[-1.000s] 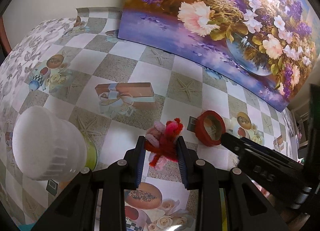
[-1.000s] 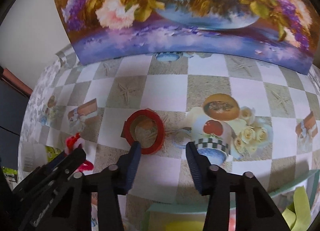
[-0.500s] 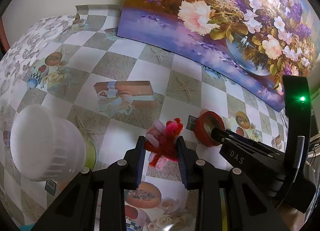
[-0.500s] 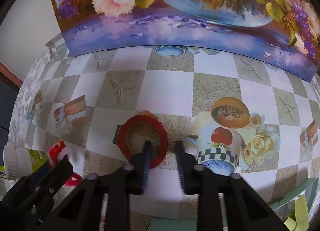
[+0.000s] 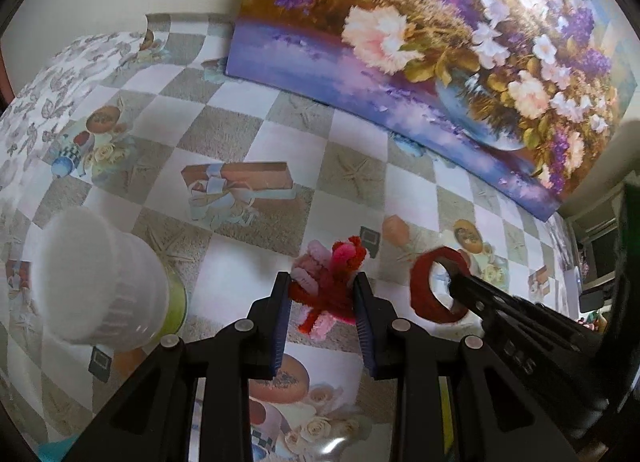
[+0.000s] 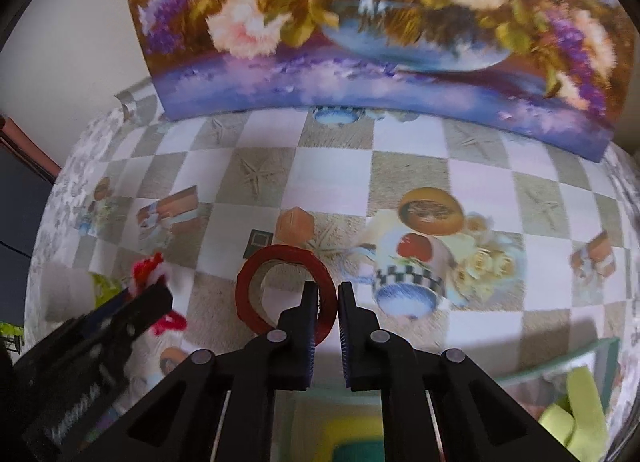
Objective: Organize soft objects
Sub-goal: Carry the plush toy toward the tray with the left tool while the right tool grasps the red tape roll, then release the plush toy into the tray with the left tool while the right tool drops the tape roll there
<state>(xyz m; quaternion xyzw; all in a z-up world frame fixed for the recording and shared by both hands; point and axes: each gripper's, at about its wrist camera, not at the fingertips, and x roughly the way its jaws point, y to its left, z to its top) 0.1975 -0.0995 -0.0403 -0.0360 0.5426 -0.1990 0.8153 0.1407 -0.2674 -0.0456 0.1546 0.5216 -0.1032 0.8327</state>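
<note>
Left tongs (image 5: 322, 294) clamp the red-pink chenille bundle (image 5: 330, 282) just above the table (image 5: 248, 125); right tongs (image 6: 326, 298), closing, pinch the raised red ring (image 6: 285, 289) by its wall, which may twist free.

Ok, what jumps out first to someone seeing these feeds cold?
The big flower painting propped at the back of the checkered tablecloth. Then the red ring, pinched by its wall in the right gripper, and the red-and-pink fuzzy bundle between the left gripper jaws.
</note>
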